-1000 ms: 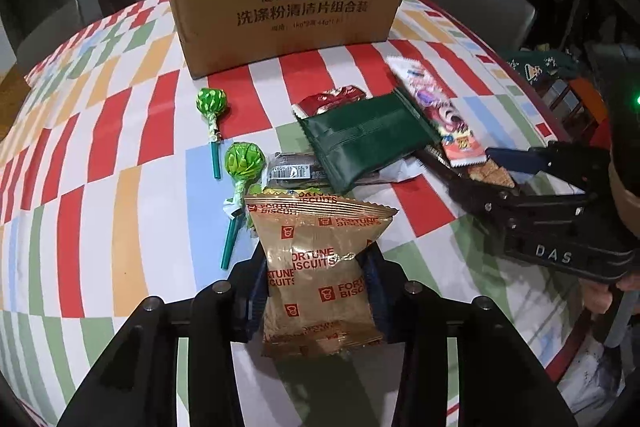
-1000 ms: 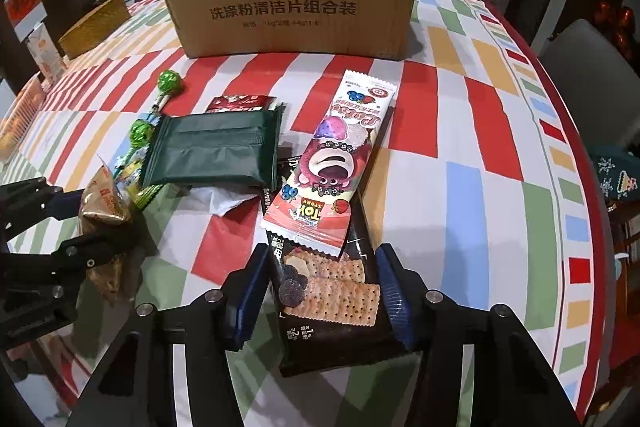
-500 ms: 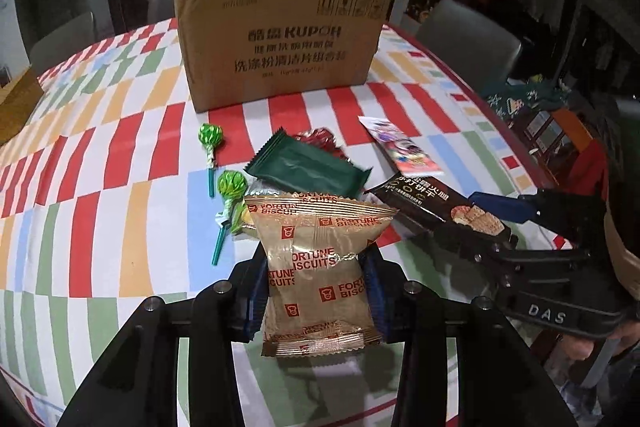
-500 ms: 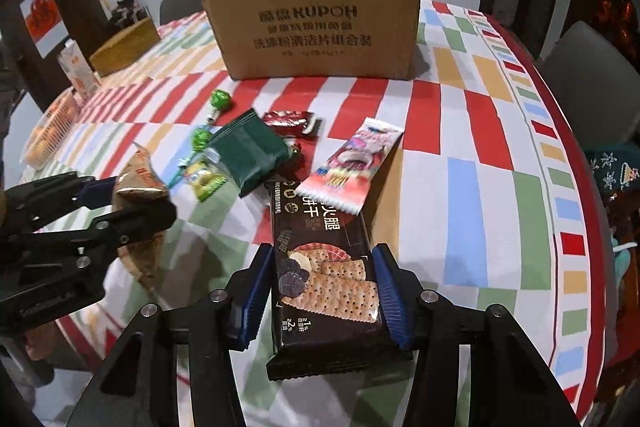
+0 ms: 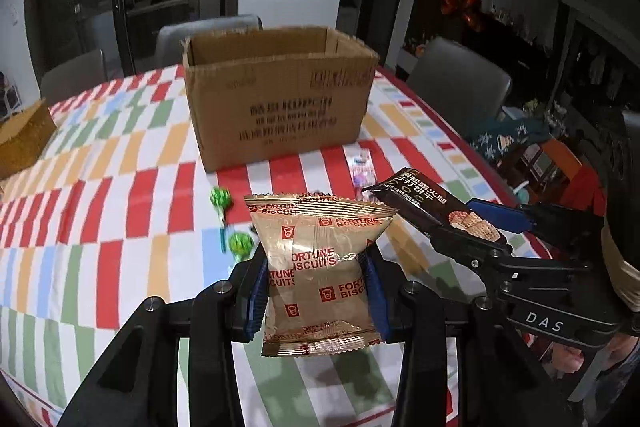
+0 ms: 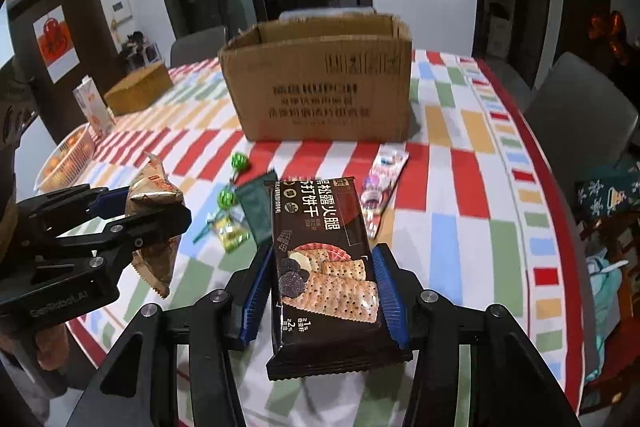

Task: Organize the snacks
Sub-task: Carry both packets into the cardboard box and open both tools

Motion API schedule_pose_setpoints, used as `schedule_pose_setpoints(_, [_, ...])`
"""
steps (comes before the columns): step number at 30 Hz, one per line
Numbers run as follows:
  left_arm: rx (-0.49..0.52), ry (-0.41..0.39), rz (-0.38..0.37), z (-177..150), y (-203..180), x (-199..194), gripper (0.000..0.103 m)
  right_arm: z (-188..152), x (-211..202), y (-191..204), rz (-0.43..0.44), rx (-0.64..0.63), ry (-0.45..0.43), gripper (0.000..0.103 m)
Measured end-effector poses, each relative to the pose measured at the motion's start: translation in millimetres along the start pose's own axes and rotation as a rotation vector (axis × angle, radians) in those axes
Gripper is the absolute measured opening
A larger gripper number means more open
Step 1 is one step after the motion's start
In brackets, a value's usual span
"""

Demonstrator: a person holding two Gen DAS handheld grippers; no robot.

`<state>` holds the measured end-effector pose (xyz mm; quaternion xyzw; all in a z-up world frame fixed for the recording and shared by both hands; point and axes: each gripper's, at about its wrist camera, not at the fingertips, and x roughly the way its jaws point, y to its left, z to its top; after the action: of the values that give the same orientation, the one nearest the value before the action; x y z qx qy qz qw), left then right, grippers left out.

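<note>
The left gripper [image 5: 316, 291] clamps a gold Fortune Biscuits packet [image 5: 320, 267] between its blue pads, held above the checked tablecloth [image 5: 120, 227]. The right gripper [image 6: 320, 291] pinches a dark cracker pack [image 6: 324, 259] lengthwise between its fingers, short of the open cardboard box [image 6: 320, 87].

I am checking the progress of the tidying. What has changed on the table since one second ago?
Both grippers have risen from the table. The left gripper carries the Fortune Biscuits pack, the right gripper the dark cracker pack, which has come clear of the pink packet. Cardboard box and lollipops stayed put.
</note>
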<state>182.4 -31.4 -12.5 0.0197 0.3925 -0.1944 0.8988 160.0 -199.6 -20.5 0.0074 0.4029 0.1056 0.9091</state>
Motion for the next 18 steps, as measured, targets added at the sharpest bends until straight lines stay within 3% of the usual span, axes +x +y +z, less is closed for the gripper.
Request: schedule_pose_setpoints(18, [0.055,-0.178,0.081,76.4,6.2,-16.5,0.041,78.8,-17.9,-0.4,-0.017,-0.016,-0.209,0.051])
